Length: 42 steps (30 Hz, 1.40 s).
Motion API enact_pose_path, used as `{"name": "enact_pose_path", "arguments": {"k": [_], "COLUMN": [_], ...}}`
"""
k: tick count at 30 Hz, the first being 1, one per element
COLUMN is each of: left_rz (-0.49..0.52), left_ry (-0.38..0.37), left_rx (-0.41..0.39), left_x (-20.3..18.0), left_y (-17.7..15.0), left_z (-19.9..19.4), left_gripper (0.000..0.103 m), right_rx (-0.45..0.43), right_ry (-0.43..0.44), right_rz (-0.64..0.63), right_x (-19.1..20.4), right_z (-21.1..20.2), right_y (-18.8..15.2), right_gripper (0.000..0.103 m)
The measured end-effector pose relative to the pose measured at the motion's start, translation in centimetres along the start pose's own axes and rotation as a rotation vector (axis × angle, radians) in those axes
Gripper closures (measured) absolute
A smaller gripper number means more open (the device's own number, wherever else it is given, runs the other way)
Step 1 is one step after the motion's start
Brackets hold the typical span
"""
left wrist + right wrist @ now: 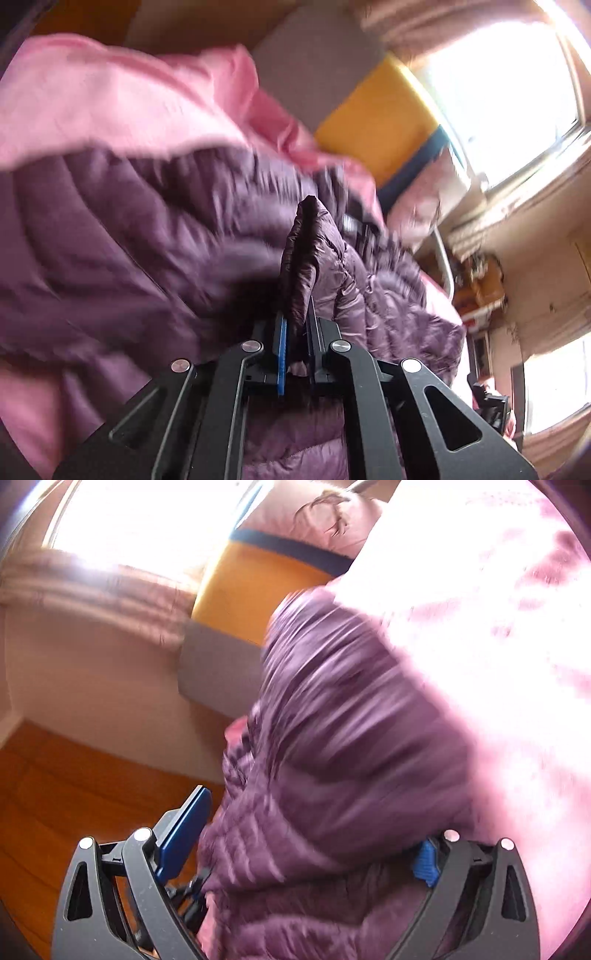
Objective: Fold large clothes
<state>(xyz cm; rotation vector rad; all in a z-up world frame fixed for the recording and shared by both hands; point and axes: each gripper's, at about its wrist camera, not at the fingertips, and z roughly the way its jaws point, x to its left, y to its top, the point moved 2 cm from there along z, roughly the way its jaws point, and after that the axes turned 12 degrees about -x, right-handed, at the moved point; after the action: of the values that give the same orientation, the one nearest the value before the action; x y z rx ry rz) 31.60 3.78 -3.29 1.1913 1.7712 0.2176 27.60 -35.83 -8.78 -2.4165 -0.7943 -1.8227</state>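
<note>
In the left wrist view, the left claw [297,332] is clamped on a raised fold of the purple quilted jacket [147,240], which spreads blurred ahead of it with its pink lining [110,99] turned up beyond, and a yellow cushion [376,125] and bright window [498,92] behind. In the right wrist view, the right claw [306,853] stands wide apart with the purple quilted jacket [332,738] bulging between its blue pads [183,834], the pink lining [480,609] to the right and the wooden floor [55,794] to the left.
</note>
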Motion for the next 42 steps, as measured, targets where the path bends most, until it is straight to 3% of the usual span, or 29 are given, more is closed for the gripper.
{"name": "enact_pose_path", "arguments": {"k": [2, 4, 7, 9, 10, 13, 16, 18, 21, 24, 30, 34, 37, 39, 40, 42], "left_rz": [0.019, 0.06, 0.189, 0.262, 0.26, 0.293, 0.345, 0.341, 0.358, 0.354, 0.342, 0.316, 0.302, 0.308, 0.324, 0.362], "left_ry": [0.026, 0.072, 0.172, 0.215, 0.211, 0.2, 0.195, 0.185, 0.174, 0.175, 0.182, 0.191, 0.182, 0.168, 0.169, 0.171], "left_rx": [-0.037, -0.011, 0.076, 0.082, 0.082, 0.069, 0.063, 0.059, 0.034, 0.016, 0.023, 0.003, -0.043, -0.068, -0.072, -0.076], "left_x": [0.6, 1.3, 1.4, 1.2, 1.2, 0.4, 0.2, 0.2, 0.3, 1.0, 3.1, 3.7, 3.7, 3.0, 2.6, 1.2], "left_y": [1.2, 1.0, -1.9, -3.7, -4.1, -4.5, -4.8, -5.1, -4.6, -4.6, -4.9, -4.5, -3.9, -3.5, -3.3, -2.9], "left_z": [-1.1, -1.1, 0.6, 1.0, 0.9, 0.7, 0.7, 0.0, -1.0, -2.5, -4.1, -4.6, -5.8, -6.2, -6.0, -4.8], "left_gripper": [0.096, 0.096, 0.096, 0.096, 0.096, 0.096, 0.096, 0.096, 0.096, 0.096, 0.096, 0.096, 0.096, 0.096, 0.096, 0.096], "right_rx": [-0.065, -0.081, -0.076, -0.077, -0.087, -0.131, -0.095, -0.084, -0.045, 0.033, 0.189, 0.197, 0.056, -0.076, -0.097, -0.031], "right_ry": [0.005, 0.001, -0.06, -0.067, -0.09, -0.28, -0.294, -0.304, -0.286, -0.266, -0.31, -0.355, -0.383, -0.445, -0.499, -0.515], "right_rz": [0.037, 0.081, 0.051, 0.044, 0.012, -0.198, -0.314, -0.391, -0.405, -0.385, -0.467, -0.576, -0.689, -0.75, -0.746, -0.626], "right_x": [-0.4, -1.3, -1.9, -1.8, -1.3, -0.4, 1.1, 2.9, 4.3, 4.6, 4.0, 4.2, 5.5, 5.7, 5.0, 2.5], "right_z": [-0.8, -0.9, -1.4, -2.9, -3.8, -6.9, -7.3, -6.1, -2.7, 2.3, 8.9, 10.1, 7.5, 5.7, 5.5, 5.9], "right_y": [1.4, 2.3, 2.5, 2.8, 3.0, 3.6, 4.3, 5.2, 7.1, 8.4, 5.8, 3.8, 3.5, 4.0, 4.4, 5.4], "right_gripper": [0.01, 0.012, 0.026, 0.027, 0.025, 0.017, 0.019, 0.025, 0.034, 0.034, 0.033, 0.075, 0.097, 0.103, 0.103, 0.103]}}
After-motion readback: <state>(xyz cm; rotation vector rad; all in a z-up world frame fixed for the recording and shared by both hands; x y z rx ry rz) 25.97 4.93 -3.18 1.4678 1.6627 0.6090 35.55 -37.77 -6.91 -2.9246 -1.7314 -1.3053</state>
